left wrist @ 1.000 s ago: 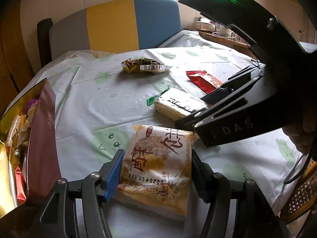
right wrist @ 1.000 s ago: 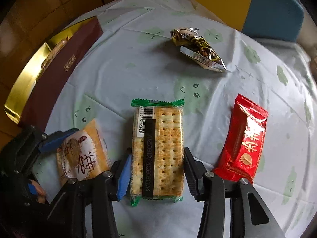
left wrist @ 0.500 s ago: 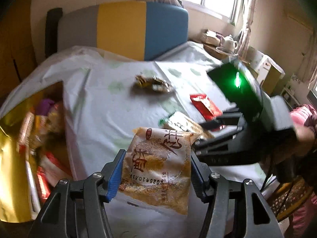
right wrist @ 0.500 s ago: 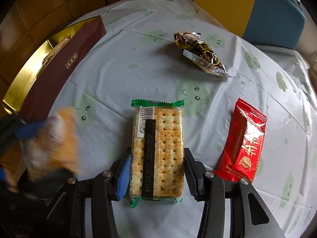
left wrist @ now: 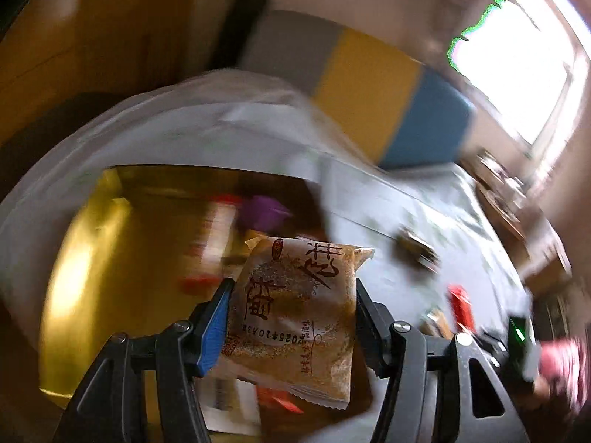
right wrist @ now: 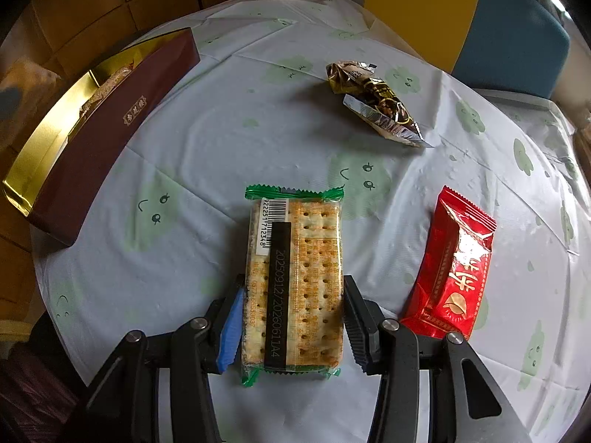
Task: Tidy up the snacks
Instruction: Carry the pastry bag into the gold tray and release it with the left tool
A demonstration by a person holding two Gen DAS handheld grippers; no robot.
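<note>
My left gripper (left wrist: 291,313) is shut on a brown pastry packet (left wrist: 295,310) and holds it in the air over the open gold-lined box (left wrist: 92,258), which holds several snacks. The view is blurred by motion. My right gripper (right wrist: 293,321) stands around a green-edged cracker packet (right wrist: 295,277) lying on the table; its pads are at the packet's sides, and I cannot tell if they press it. The maroon box (right wrist: 110,122) lies at the left of the right wrist view.
A red snack packet (right wrist: 452,265) lies right of the crackers. A gold-brown candy bag (right wrist: 373,99) lies farther back. The table has a white cloth with green prints (right wrist: 221,129). A grey, yellow and blue chair back (left wrist: 369,85) stands behind.
My left gripper has lifted the pastry packet off the table and swung it left over the open box. The right gripper has stayed at the cracker packet.
</note>
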